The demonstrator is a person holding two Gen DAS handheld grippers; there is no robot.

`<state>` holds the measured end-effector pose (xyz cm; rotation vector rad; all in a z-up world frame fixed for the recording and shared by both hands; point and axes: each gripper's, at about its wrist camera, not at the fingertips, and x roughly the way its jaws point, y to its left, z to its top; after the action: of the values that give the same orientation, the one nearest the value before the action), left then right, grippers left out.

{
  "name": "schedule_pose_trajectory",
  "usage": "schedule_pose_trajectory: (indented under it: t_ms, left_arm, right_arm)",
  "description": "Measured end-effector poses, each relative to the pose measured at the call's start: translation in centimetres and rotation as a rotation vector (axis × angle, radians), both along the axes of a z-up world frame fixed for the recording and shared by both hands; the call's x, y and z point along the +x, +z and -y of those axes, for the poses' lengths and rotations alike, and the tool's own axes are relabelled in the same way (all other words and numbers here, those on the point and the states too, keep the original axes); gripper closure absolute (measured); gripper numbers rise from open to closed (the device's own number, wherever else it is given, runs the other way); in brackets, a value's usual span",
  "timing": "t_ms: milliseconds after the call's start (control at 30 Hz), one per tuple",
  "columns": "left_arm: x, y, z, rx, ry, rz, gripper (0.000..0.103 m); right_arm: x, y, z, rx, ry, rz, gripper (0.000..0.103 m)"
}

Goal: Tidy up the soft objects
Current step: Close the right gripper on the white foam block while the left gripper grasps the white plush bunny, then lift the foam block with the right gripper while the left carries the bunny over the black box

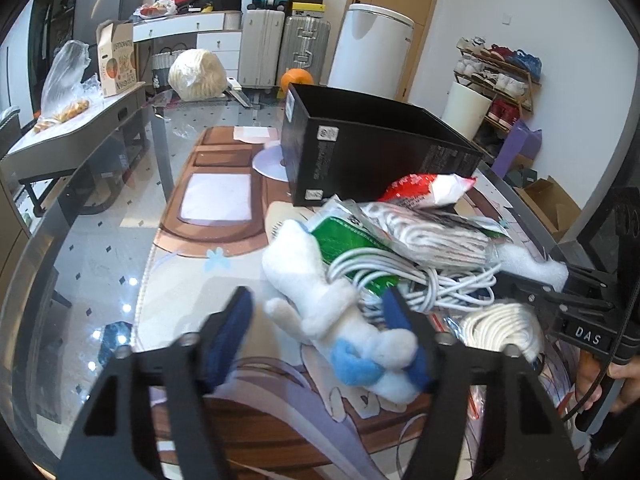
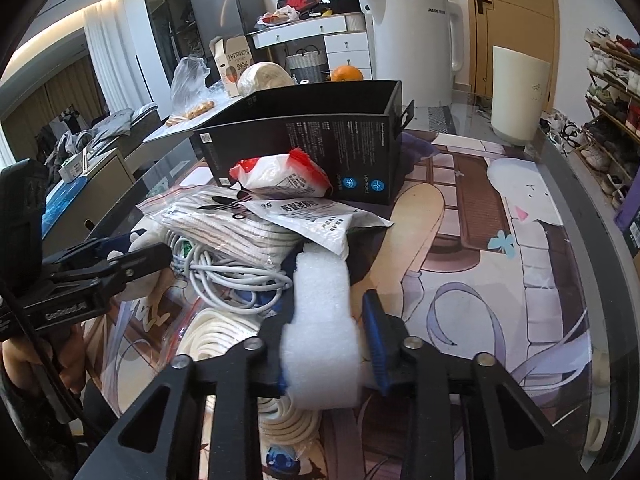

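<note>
Left wrist view shows the glass table curving away on the left, its rim close to the picture mat and a wide bare stretch of mat lying between that rim and the heap of soft things. Behind the heap stands an open black box, its near wall just beyond a red-and-white packet. The left gripper has its jaws spread apart around the white plush toy, which lies on the mat at the front of the heap; the toy's blue-eared end rests against the inner face of the right-hand finger, while a clear gap separates it from the other finger. A coiled white cable lies just behind the toy, touching it, under a bagged bundle of cord.

Right wrist view shows open mat to the right of the heap, running to the table edge near a white bin. The right gripper is clamped on a white foam block, which runs forward between the jaws toward the heap, above a coil of cream rope
</note>
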<state>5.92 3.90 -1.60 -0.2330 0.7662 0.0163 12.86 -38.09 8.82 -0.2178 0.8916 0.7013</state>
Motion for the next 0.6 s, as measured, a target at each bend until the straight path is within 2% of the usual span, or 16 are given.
schedule_pose_trajectory:
  t_ms: [67, 300, 600]
  left_arm:
    - [-0.3, 0.0, 0.3, 0.006, -0.01, 0.011, 0.056]
    - [-1.3, 0.2, 0.2, 0.02, -0.008, 0.046, 0.07]
    - [-2.4, 1.1, -0.3, 0.03, 0.001, 0.099, 0.075]
  right_arm:
    - [-0.2, 0.1, 0.0, 0.003, 0.006, 0.003, 0.08]
    - [-0.6, 0.7, 0.6, 0.004, 0.004, 0.046, 0.08]
    - [-1.0, 1.3, 1.2, 0.007, 0.004, 0.078, 0.08]
